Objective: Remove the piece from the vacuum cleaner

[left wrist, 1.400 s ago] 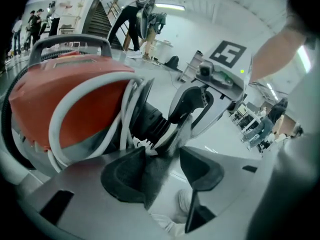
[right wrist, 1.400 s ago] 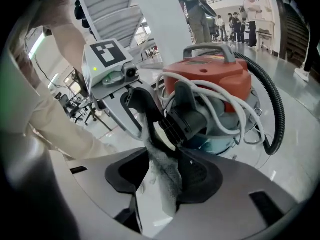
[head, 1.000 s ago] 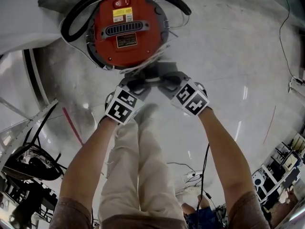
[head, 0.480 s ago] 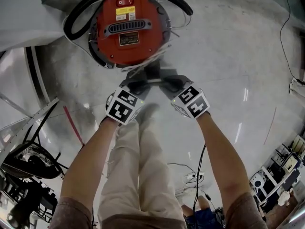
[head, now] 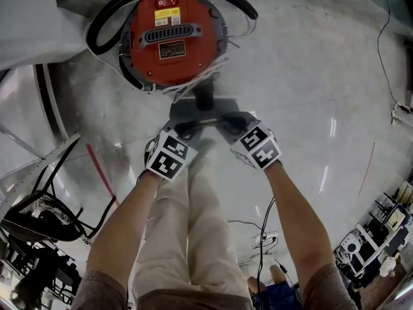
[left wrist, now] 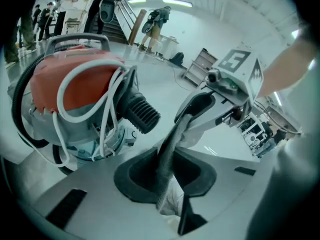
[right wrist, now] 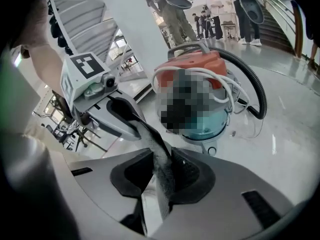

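A red vacuum cleaner [head: 171, 37] with a black hose [head: 103, 18] looped round it stands on the floor ahead of me. A flat grey piece [head: 197, 108] on a black tube [head: 204, 95] sticks out of its near side. My left gripper [head: 186, 128] and right gripper [head: 227, 123] hold the piece's near edge from either side. Their jaws are closing, with the thin grey edge [left wrist: 167, 154] pinched between the left pads and the same edge [right wrist: 160, 169] between the right pads. In the left gripper view the vacuum's black ribbed port [left wrist: 142, 113] shows beside the red body [left wrist: 75, 84].
A white cord [head: 213, 70] is wound round the vacuum. A metal stair frame [head: 39, 166] and a black chair [head: 39, 218] stand at the left. Cables [head: 258, 237] lie on the floor by my legs. Equipment racks [head: 381, 231] fill the lower right. People stand far off [right wrist: 220, 14].
Both grippers have drawn back toward me with the grey piece. It now sits farther from the vacuum's body, with more black tube showing. Both pairs of jaws have narrowed on the edge.
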A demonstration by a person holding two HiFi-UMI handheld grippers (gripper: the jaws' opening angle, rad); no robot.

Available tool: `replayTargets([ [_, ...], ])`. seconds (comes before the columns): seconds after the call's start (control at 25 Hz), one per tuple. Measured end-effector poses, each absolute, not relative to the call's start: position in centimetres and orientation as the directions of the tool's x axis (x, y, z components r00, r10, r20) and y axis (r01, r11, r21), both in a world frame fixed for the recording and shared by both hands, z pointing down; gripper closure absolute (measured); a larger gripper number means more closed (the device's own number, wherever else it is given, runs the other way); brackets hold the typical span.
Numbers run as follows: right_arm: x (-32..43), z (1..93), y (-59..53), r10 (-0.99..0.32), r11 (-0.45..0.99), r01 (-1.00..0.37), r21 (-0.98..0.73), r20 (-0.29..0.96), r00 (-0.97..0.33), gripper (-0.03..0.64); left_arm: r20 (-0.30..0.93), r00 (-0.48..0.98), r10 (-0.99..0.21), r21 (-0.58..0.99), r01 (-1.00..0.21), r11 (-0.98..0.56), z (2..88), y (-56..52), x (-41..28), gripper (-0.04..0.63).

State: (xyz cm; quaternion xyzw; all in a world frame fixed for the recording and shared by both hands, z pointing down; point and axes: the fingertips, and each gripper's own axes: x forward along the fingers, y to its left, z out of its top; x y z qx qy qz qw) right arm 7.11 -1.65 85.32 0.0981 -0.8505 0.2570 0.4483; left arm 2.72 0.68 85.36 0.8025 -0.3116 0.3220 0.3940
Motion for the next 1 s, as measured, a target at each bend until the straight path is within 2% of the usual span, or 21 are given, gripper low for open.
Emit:
replayTargets([
  [0.48,8.1,74.0,-0.1,-0.058,0.81,-0.491,-0.32,0.791,-0.61,0.535,0.744,0.623,-0.243,0.408,-0.71,-0.574,74.5,1.5,3.4,0.52],
  [0.72,7.6,63.6,-0.2,-0.104,0.808,-0.494,-0.321,0.747,-0.656,0.534,0.75,0.614,-0.246,0.365,-0.695,-0.62,64.1,1.3,2.8,0.518],
  [1.0,6.9,50.2,-4.7,-0.243,0.818,-0.516,-0.255,0.66,-0.711,0.535,0.727,0.617,-0.302,0.274,-0.663,-0.696,50.7,-3.8,1.8,0.517],
])
